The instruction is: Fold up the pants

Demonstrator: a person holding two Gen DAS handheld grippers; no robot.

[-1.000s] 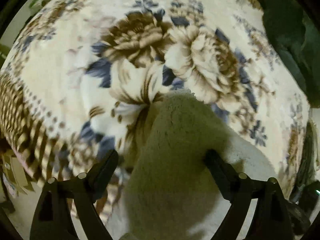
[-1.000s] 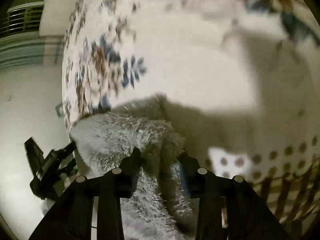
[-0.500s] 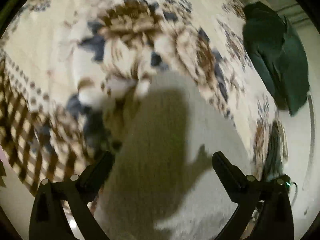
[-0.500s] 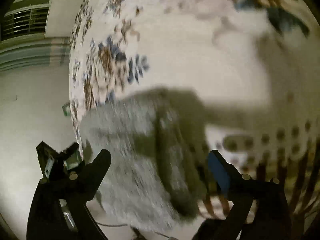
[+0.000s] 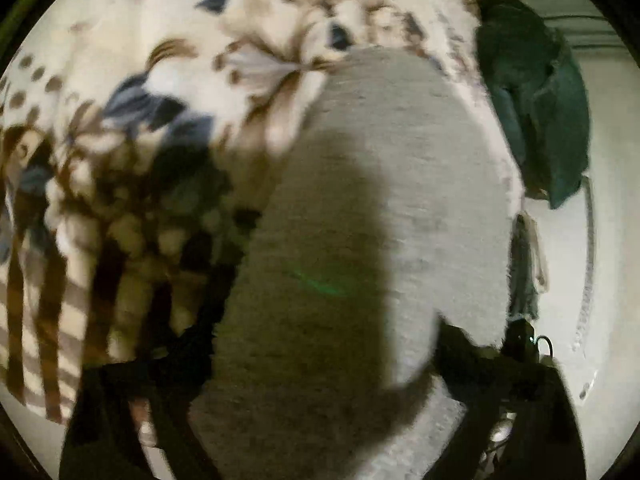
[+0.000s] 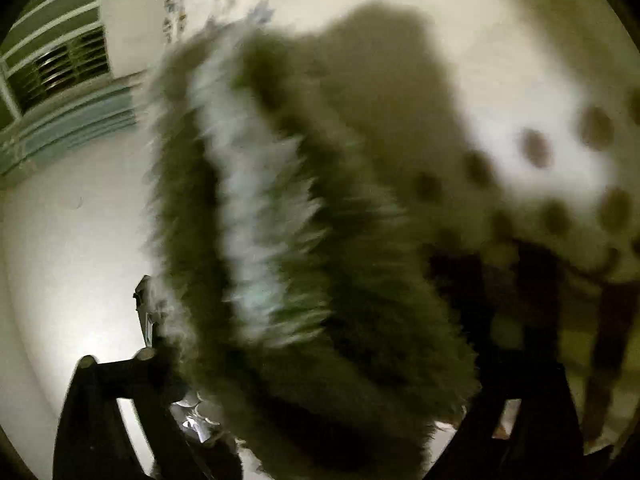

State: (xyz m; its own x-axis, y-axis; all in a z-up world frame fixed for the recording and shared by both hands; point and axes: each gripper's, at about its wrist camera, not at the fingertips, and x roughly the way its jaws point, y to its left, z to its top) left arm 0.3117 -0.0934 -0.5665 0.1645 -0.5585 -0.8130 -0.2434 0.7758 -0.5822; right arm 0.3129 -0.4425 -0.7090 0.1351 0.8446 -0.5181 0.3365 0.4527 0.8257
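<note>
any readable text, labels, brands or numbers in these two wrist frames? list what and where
None readable.
Pants: plain grey fleece, no tag or print visible.
Blanket: floral and dot pattern only.
Green cloth: no marking visible.
Both views are motion-blurred, so small print would be lost anyway.

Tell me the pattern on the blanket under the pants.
Cream blanket with brown and blue flowers, brown dots and stripes at its edge; clearest in the left wrist view.

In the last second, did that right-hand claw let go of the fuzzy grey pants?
Yes. The right gripper was pinched on the fuzzy pants; its fingers now stand wide apart, closer over the pile on the floral blanket.
</note>
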